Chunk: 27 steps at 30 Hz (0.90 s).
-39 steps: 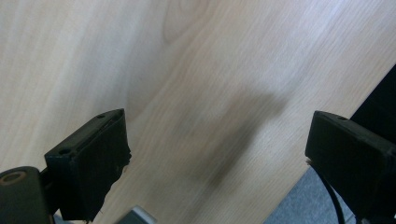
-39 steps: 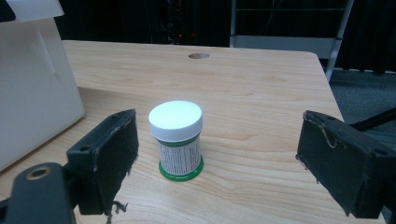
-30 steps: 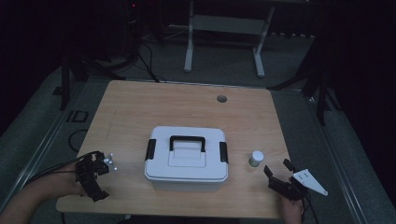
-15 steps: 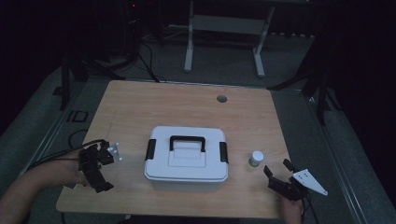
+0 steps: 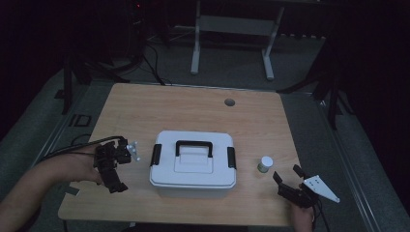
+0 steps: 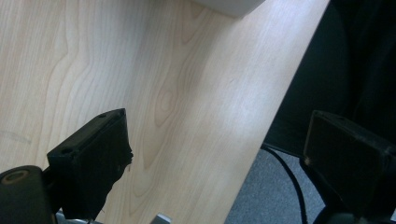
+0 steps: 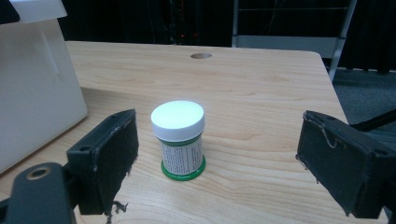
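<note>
Right hand-held gripper (image 5: 286, 177) sits near the front right corner of the wooden counter (image 5: 193, 111), its two black jaws spread wide and grasping nothing. In the right gripper view the same hand-held gripper (image 7: 217, 158) points at a small jar (image 7: 178, 140) with a white cap, a printed label and a green base. The jar stands upright on the counter, ahead of the jaws and closer to the jaw at the left of that view, touching neither pad. From the high view the jar (image 5: 264, 164) is just right of a white box (image 5: 193, 162) and just beyond the right hand-held gripper.

The white box lies at the middle of the counter toward the front edge, lid on, with a black handle (image 5: 193, 146) lying flat on top and a black latch at each end. Its side wall (image 7: 32, 88) shows at the left of the right gripper view, near the jar but apart from it.

The left hand-held gripper (image 5: 116, 181) is held over the front left part of the counter, just left of the box and not touching it. In the left gripper view its jaws (image 6: 219, 154) are also released, wide apart, over bare wood (image 6: 140, 70) and the counter's edge, with grey floor (image 6: 266, 196) below.

A round hole (image 5: 229, 102) lies in the counter's far side.
</note>
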Each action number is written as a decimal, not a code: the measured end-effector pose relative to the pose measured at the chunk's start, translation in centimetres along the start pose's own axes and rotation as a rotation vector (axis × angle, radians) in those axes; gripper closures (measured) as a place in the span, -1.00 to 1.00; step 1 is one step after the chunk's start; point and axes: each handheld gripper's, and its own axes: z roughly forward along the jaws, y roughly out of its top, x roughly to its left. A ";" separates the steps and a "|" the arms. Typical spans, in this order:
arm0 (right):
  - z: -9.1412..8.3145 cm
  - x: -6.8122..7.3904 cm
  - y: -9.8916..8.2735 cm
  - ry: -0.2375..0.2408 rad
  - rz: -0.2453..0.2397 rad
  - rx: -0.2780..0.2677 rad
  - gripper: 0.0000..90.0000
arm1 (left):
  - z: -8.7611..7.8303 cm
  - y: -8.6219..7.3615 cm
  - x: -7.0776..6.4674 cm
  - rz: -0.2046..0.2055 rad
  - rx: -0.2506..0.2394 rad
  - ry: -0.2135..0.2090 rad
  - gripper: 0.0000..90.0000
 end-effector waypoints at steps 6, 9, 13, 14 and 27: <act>0.0 0.0 0.0 0.002 0.000 0.001 -0.73 | -0.7 1.3 -0.1 0.029 0.016 0.009 -0.86; 0.0 0.0 0.0 0.002 0.002 0.000 -0.73 | -1.2 2.0 -0.1 0.046 0.010 0.009 -0.81; 0.0 0.0 0.0 0.004 0.001 0.001 -0.73 | -1.6 2.9 -0.1 0.063 0.013 0.020 -0.81; 0.0 0.0 0.0 0.004 0.002 0.000 -0.73 | -1.7 3.2 0.0 0.066 0.015 0.013 -0.81; 0.0 -0.1 0.0 0.005 0.002 0.000 -0.73 | -2.4 6.9 0.4 0.124 0.033 0.020 -0.81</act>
